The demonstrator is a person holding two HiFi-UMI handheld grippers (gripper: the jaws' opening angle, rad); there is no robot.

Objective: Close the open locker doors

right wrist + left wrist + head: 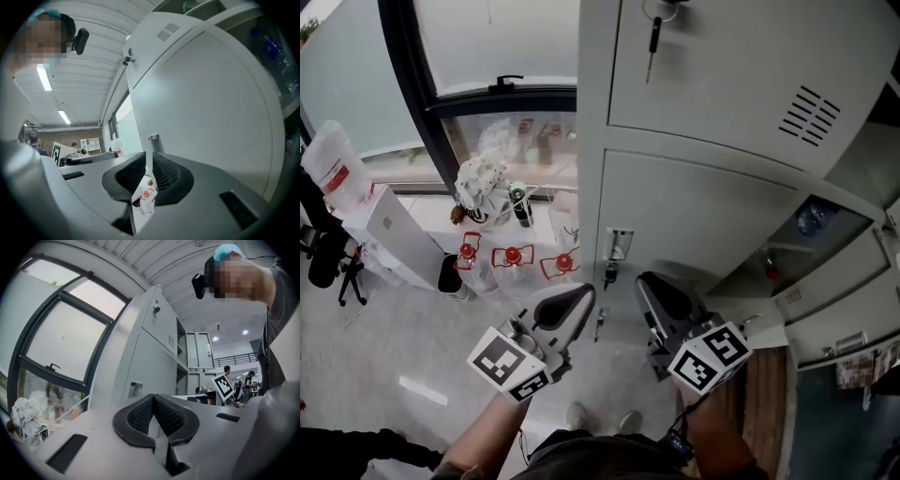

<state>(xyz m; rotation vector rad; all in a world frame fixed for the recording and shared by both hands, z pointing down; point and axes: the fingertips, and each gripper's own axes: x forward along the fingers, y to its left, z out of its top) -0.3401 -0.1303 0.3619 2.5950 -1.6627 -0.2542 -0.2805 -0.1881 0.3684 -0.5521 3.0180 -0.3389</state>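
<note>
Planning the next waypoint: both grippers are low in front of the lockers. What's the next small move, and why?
Probably move the right gripper rightward to the open door. It is empty, jaws slightly apart, and nearer that door; the compartment beside it stands open, a bottle inside.

Window (487, 37): dark frame, frosted pane, black handle (508, 82) on the crossbar.
Floor (403, 347) below the window: three clear water jugs (513, 258) with red caps and red handles, in a row, close together.
Behind the jugs: a white bag (481, 184); just beside it a dark bottle (521, 206) with a green cap, upright.
Left side: white box (389, 234), clear plastic bag (333, 161) above it, black container (449, 275) at its near corner.
Ceiling strip lights (44, 77): lit.
</note>
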